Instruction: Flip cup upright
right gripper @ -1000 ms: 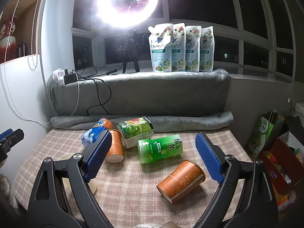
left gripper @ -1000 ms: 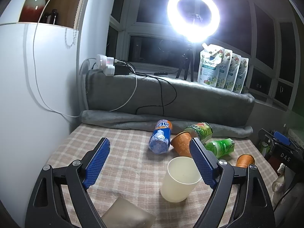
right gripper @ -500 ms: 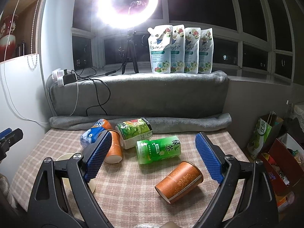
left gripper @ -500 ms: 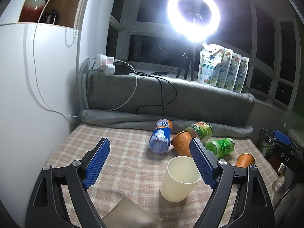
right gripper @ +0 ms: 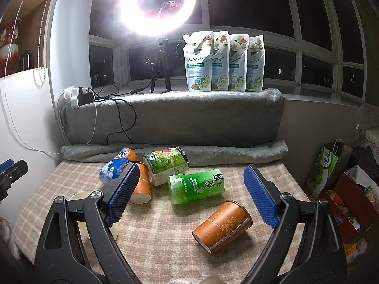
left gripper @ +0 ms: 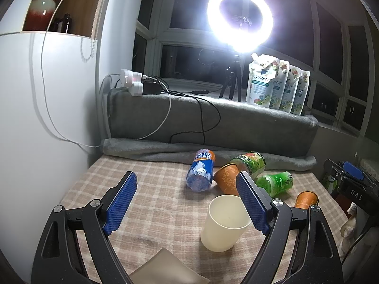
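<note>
Cup on its side on the checked cloth, just ahead of the right gripper and a little right of centre between its spread fingers, nothing held. Long axis slanted: mouth up-right, base down-left toward the camera. Far off to the right of the left gripper, also spread and empty, so likely a right-hand job.

Very little changed. The right gripper shifted slightly, so in its own view the orange paper cup lying near the table's front right corner sat a touch higher and further left between the wide-apart jaws. In the left wrist view, the beige object at the table's front edge showed a little more and sat slightly further right.
</note>
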A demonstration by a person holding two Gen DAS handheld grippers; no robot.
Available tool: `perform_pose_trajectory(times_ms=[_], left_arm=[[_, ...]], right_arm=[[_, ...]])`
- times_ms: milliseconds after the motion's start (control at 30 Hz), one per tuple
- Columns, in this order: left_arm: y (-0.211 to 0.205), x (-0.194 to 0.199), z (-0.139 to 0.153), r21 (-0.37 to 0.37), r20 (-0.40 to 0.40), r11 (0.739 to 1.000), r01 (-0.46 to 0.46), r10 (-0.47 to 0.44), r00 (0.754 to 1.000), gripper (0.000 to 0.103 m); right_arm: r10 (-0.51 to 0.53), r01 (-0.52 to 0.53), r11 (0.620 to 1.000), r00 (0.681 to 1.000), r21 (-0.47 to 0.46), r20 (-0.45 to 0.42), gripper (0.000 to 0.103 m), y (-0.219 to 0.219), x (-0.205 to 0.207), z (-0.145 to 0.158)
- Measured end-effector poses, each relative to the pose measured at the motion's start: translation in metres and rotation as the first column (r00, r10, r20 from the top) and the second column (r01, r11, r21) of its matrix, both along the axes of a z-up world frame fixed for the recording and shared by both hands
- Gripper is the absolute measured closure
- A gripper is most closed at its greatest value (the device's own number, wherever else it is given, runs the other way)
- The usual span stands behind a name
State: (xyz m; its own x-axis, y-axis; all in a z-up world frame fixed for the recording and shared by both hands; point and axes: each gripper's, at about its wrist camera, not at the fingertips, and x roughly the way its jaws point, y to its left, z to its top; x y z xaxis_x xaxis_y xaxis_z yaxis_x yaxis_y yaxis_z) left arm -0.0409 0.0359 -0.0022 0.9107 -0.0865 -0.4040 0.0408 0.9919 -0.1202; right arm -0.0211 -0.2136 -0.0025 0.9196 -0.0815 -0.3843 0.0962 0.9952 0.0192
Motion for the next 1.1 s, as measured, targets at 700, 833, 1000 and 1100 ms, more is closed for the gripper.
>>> perform_pose_trajectory(times_ms=[700,833,1000,1100], left_arm=[[0.0014,0.0007,0.0031,0.003,0.004,1.0,-0.001,0.001,1.0,0.017],[0.0024,0.001,0.0043,0.01,0.012,1.0,-0.007,0.007,1.0,0.017],[0.0015,-0.0001,0.0045,0.017,0.019,1.0,-0.008,0.007,1.0,0.017],[0.001,-0.0004,0.0046,0.019,0.02,1.0,-0.008,0.008,1.0,0.017]], right_arm=[[0.0,0.0,1.0,1.0,-0.001,-0.002,0.011,0.0001,0.0,-0.0002],[0.0,0.0,1.0,1.0,-0.001,-0.002,0.011,0.0009,0.0002,-0.0002],[0.0,0.0,1.0,1.0,-0.001,-0.003,0.011,0.0004,0.0004,-0.0006],[0.0,0.0,1.0,1.0,-0.003,-0.003,0.011,-0.0007,0.0004,-0.0012]])
